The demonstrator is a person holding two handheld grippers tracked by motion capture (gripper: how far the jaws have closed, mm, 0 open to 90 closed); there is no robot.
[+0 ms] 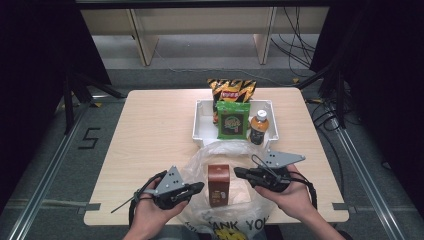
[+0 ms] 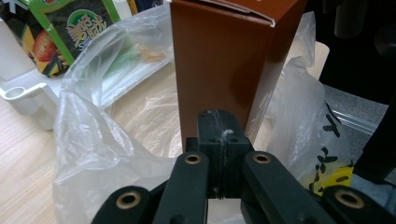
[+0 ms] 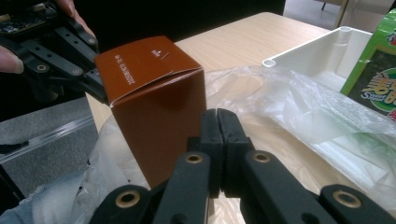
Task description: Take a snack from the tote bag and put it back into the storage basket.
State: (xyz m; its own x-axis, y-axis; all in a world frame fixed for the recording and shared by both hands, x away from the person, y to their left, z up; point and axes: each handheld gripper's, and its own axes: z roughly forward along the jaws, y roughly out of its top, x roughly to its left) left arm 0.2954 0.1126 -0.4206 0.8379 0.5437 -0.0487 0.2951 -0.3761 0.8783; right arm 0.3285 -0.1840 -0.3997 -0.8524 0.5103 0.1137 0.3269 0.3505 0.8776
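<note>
Both claws clenched: left claw (image 1: pixel 200 188) & right claw (image 1: pixel 238 173) each pinch bag (image 1: pixel 200 165) film either side of the box (image 1: pixel 219 185). Box stands upright inside the bag, near worktop (image 1: pixel 150 130) front edge. Step looks like bagging; next probably needs lifting the film up round the box w/o tipping it.

A white tray (image 1: pixel 200 125) sits at the upper middle of the counter (image 1: pixel 150 130). A green snack packet (image 1: pixel 233 120) stands inside it, with a brown bottle (image 1: pixel 259 127) just to its right. An orange and black chip bag (image 1: pixel 231 90) leans behind the tray's far edge.
</note>
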